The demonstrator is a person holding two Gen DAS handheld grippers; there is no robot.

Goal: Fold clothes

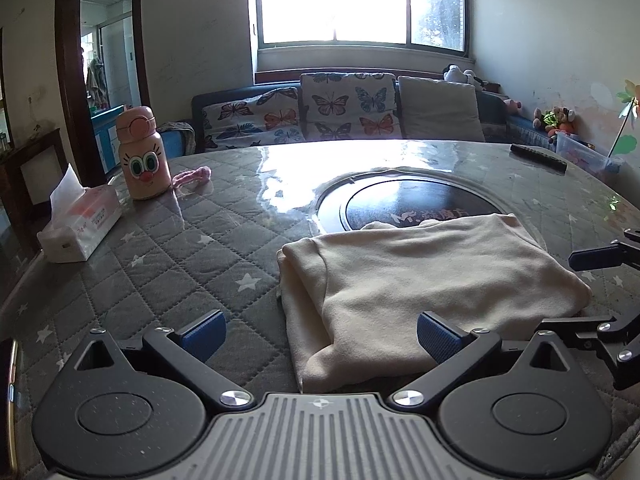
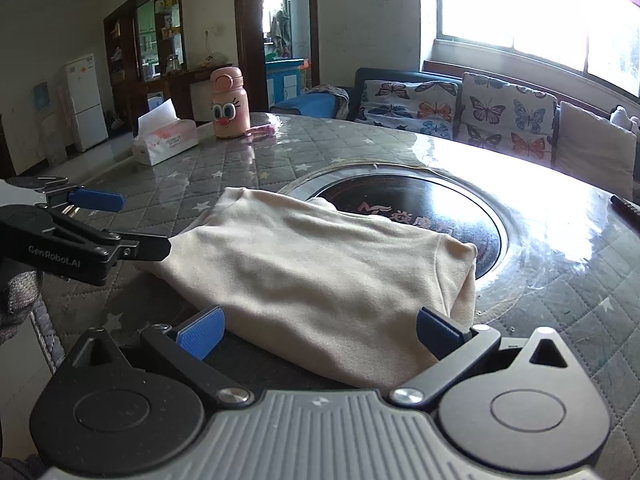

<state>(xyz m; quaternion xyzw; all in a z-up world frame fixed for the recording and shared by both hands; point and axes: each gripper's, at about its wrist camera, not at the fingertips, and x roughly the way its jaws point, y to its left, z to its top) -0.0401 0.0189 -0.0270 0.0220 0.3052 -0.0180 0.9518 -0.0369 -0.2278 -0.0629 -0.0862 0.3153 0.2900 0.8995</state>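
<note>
Two grippers, the left gripper [image 1: 320, 334] and the right gripper [image 2: 320, 332], sit with fingers wide apart, holding nothing, beside the folded cream cloth [image 1: 420, 280] on the table [image 1: 160, 264].

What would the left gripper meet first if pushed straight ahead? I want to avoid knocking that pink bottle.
Most likely the folded cream garment: its near corner already lies between the open left gripper fingers. The pink bottle stands far off to the left, seemingly outside that line.

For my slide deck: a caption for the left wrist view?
Open left gripper facing a folded cream garment on a quilted table.
</note>
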